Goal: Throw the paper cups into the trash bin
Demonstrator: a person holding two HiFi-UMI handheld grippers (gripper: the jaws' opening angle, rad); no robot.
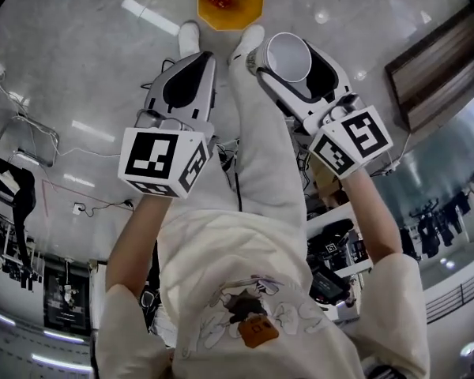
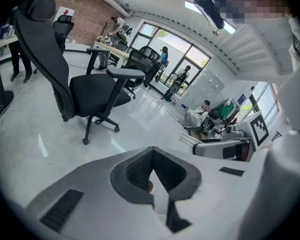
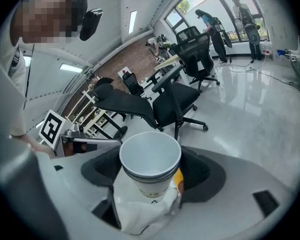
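Your right hand-held gripper (image 3: 151,180) is clamped on the paper cup (image 3: 150,156). The jaws press its lower wall and its open mouth points away along them. The doubled rim suggests two cups nested together, though I can't be sure. Some crumpled white material (image 3: 140,211) is bunched under the base, between the jaws. Your left hand-held gripper (image 2: 152,181) has its jaws together with nothing in them.

In the head view you hold both out in front of you, side by side, above the floor (image 1: 87,61). The trash bin (image 1: 231,0) stands on that floor just past your shoes (image 1: 189,34), ahead of the cup and a little to its left.

The main risk I see is a miss. The bin's mouth looks small from up here, and a light cup let go this high and off to one side would likely hit the floor and roll. If the cups are nested, they could separate in the air and only one go in. The crumpled material may cling to a jaw or fall on its own. A hard squeeze on so thin a wall could also make the cup pop out sideways.

The cup is empty, with a clean white interior in both views. The bin already holds a few small red and orange things (too small to name) and has room to spare.
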